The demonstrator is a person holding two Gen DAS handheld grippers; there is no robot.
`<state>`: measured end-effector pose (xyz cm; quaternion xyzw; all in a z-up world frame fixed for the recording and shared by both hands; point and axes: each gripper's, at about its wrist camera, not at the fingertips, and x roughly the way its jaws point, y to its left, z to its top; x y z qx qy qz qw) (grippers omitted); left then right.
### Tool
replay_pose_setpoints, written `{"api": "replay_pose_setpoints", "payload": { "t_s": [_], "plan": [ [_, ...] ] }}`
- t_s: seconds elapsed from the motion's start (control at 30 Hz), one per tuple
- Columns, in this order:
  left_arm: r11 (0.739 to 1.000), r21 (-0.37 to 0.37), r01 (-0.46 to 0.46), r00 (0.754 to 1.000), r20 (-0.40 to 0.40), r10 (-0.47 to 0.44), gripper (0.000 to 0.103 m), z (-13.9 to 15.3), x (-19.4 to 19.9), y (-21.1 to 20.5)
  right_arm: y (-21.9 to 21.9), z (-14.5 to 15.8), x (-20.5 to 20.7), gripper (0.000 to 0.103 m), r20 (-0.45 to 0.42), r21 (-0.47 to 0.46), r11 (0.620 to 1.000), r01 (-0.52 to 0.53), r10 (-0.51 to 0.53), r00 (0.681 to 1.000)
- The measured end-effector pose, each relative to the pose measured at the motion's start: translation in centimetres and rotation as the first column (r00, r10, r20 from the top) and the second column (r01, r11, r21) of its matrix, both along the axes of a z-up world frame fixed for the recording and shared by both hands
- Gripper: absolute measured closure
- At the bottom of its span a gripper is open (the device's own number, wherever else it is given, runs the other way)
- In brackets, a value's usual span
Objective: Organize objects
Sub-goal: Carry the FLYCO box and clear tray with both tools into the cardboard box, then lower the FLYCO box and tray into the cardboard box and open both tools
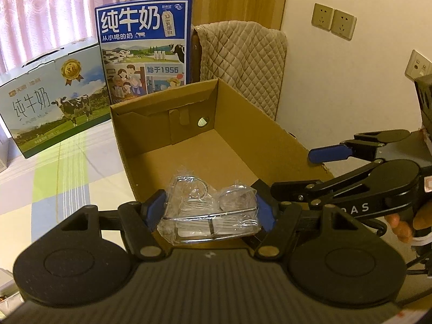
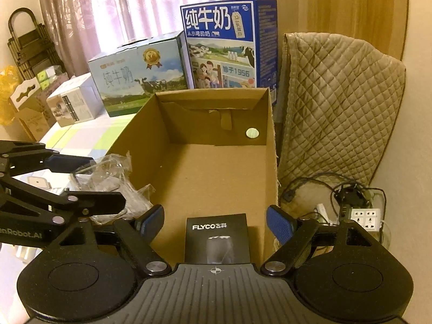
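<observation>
A chrome wire rack with suction cups, wrapped in clear plastic (image 1: pixel 208 210), hangs over the near edge of an open cardboard box (image 1: pixel 256 135). My left gripper (image 1: pixel 210 202) is shut on it, one blue pad on each side. In the right wrist view the same wrapped rack (image 2: pixel 113 181) shows at the box's left wall, held by the left gripper (image 2: pixel 91 181). My right gripper (image 2: pixel 216 222) stands open above the near end of the box (image 2: pixel 210 175). Beneath it a black FLYCO box (image 2: pixel 216 240) lies on the box floor. The right gripper (image 1: pixel 303 171) also shows open at the box's right side.
Two milk cartons, a blue one (image 2: pixel 229 46) and a pale green one (image 2: pixel 140 75), stand behind the box on a chequered tablecloth (image 1: pixel 54 183). A quilted chair cover (image 2: pixel 337 113) is on the right. A power strip with cables (image 2: pixel 367 216) lies below it. Small boxes (image 2: pixel 70 102) sit at far left.
</observation>
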<state>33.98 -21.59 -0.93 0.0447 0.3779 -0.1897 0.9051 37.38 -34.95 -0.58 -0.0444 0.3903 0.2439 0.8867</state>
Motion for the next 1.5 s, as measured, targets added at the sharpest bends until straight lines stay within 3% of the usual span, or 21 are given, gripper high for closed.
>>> {"api": "replay_pose_setpoints", "payload": {
  "t_s": [0.7, 1.5],
  "plan": [
    [1.000, -0.001, 0.021, 1.000, -0.023, -0.021, 0.032, -0.6, 0.4, 0.0, -0.1, 0.0, -0.3, 0.023, -0.003, -0.011, 1.000, -0.025, 0.025, 1.000],
    [0.999, -0.034, -0.037, 0.999, -0.004, 0.037, 0.026, 1.6, -3.2, 3.4, -0.4, 1.9, -5.2, 0.023, 0.003, 0.029, 1.000, -0.013, 0.013, 1.000]
  ]
}}
